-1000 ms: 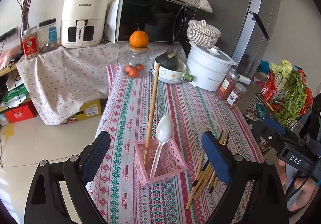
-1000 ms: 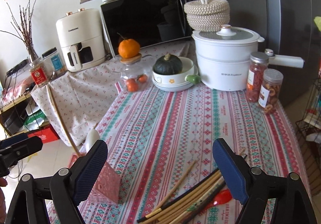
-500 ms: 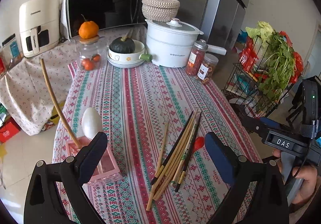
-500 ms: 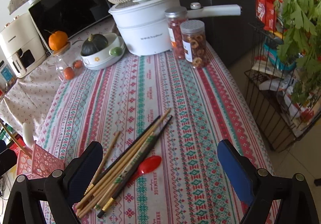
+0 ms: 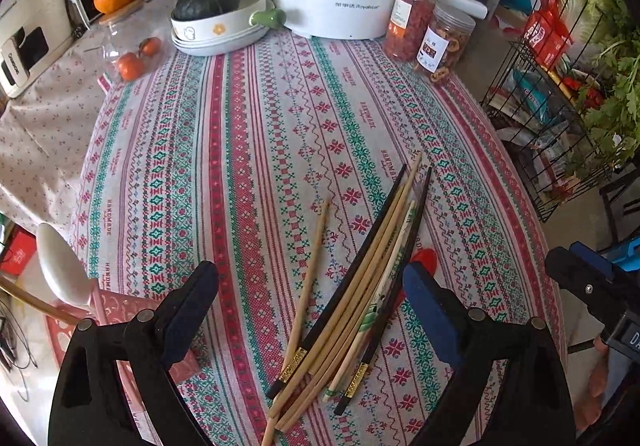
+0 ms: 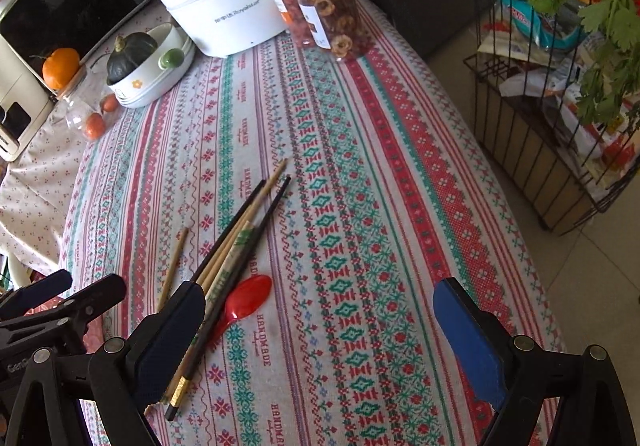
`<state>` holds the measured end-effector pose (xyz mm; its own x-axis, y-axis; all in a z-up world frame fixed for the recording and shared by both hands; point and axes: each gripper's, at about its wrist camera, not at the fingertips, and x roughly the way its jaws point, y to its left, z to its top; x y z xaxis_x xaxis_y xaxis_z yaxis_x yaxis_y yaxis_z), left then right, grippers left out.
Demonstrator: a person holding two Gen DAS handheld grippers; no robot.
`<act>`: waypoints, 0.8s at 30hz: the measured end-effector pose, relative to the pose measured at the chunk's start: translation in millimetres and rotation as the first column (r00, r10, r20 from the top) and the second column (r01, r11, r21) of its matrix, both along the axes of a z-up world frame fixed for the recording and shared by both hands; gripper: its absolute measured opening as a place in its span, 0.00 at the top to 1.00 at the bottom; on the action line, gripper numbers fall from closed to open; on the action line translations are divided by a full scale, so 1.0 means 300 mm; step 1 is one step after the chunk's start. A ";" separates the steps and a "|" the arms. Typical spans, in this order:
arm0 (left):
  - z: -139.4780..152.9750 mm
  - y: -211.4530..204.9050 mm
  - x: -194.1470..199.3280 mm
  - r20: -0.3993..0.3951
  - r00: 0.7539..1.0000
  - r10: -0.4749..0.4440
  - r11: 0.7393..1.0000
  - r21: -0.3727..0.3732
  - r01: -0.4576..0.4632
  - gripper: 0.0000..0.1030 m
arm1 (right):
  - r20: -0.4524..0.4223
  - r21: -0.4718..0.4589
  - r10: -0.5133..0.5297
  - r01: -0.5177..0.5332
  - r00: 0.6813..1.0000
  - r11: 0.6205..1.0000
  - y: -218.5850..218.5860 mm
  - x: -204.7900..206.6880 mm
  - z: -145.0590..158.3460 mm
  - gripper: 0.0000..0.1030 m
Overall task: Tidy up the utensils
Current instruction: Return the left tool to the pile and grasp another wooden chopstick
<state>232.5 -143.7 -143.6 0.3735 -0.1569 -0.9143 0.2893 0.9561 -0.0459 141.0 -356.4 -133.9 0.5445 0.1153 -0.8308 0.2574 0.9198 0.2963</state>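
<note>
1. Since the earlier pictures, the chopsticks (image 5: 362, 286) are seen closer, now between the spread fingers of the left gripper (image 5: 310, 312).
2. They lie bundled on the striped tablecloth (image 5: 256, 134), touching a red spoon (image 6: 244, 304).
3. A pink basket (image 5: 116, 310) holds a white spoon (image 5: 64, 270) at the left.
4. The right gripper (image 6: 318, 338) is spread wide, holding nothing.

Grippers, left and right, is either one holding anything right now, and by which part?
Nothing is held. The left gripper is open above the loose chopsticks; the right gripper is open too.

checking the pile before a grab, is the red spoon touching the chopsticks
Touching. The right wrist view shows the red spoon with its handle running under the chopsticks, no gap between them.
</note>
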 end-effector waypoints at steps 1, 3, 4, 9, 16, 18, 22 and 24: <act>-0.022 -0.006 0.018 -0.019 1.000 0.001 1.000 0.002 -0.001 0.19 | -0.003 0.005 0.005 -0.005 1.000 1.000 0.001 0.005 -0.003 0.07; -0.062 -0.019 0.052 -0.047 0.999 0.005 1.000 0.010 -0.005 0.35 | -0.007 0.008 0.012 -0.012 1.000 1.000 0.001 0.010 -0.006 0.07; -0.080 -0.022 0.067 -0.056 0.998 0.010 1.000 0.013 -0.009 0.40 | -0.009 0.005 0.014 -0.014 1.000 1.000 0.002 0.013 -0.008 0.07; -0.158 -0.038 0.125 -0.108 0.994 0.014 1.000 -0.017 -0.016 0.63 | -0.023 -0.006 0.015 -0.015 1.000 1.000 -0.004 0.022 -0.019 0.07; -0.228 -0.060 0.163 -0.106 0.994 0.004 1.000 0.022 -0.002 0.73 | -0.040 -0.008 0.015 -0.015 0.999 1.000 -0.010 0.035 -0.034 0.07; -0.232 -0.070 0.162 -0.088 0.996 -0.015 0.998 0.053 0.019 0.84 | -0.046 -0.012 0.016 -0.017 0.999 1.000 -0.006 0.042 -0.041 0.07; -0.217 -0.076 0.140 -0.059 0.997 -0.054 0.996 0.062 0.058 0.94 | -0.067 -0.024 0.013 -0.015 0.998 1.000 0.001 0.059 -0.061 0.07; -0.178 -0.068 0.120 -0.016 0.997 -0.080 0.995 0.056 0.081 0.95 | -0.078 -0.030 0.011 -0.014 0.997 0.999 0.005 0.069 -0.071 0.07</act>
<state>268.5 -164.2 -197.1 0.3493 -0.1339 -0.9274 0.3650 0.9310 0.0031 161.6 -354.9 -155.1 0.4766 0.0952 -0.8740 0.2672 0.9314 0.2472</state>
